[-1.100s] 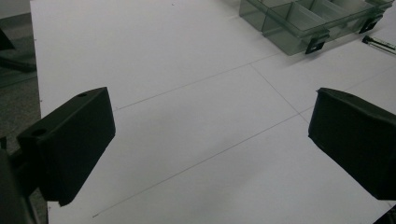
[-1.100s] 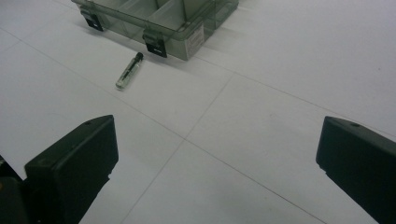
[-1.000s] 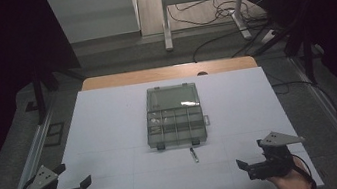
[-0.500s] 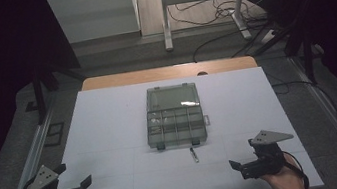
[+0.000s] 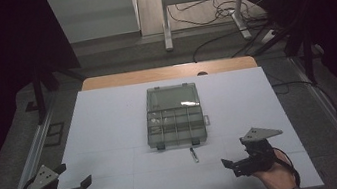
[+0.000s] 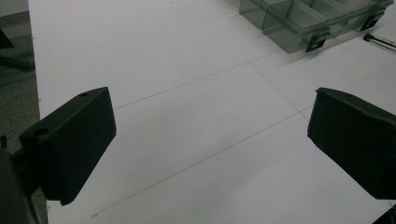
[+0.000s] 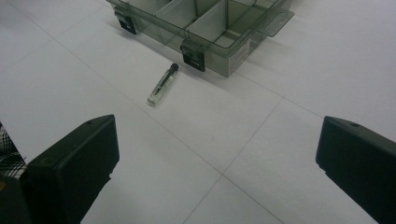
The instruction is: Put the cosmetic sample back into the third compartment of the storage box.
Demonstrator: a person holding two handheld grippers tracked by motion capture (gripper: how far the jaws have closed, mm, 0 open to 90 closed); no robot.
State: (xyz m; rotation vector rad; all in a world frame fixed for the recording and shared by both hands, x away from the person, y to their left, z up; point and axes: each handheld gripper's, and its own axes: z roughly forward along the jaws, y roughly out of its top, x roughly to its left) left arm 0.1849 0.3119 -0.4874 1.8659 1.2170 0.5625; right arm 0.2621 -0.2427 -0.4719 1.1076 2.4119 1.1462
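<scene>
A clear grey compartment box [image 5: 174, 116] lies at the middle of the white table [image 5: 110, 123], its two black latches on the near side. A small glass vial with a black cap [image 5: 194, 154] lies just in front of the box. My right gripper [image 5: 236, 157] is open at the near right, a short way right of the vial. In the right gripper view the vial [image 7: 162, 84] and box [image 7: 205, 28] lie ahead of the empty right gripper [image 7: 217, 172]. My left gripper [image 5: 73, 175] is open and empty at the near left. In the left gripper view the left gripper [image 6: 210, 140] faces bare table, the box [image 6: 308, 23] far ahead.
The white table top ends in a wooden strip [image 5: 168, 73] at the far side. Metal rails [image 5: 30, 160] run along both sides. Beyond the table are desk legs and cables on the floor [image 5: 215, 11]. Thin lines mark the table surface.
My right gripper has moved left along the near edge, closer to the vial. The left gripper, box and vial have stayed put.
</scene>
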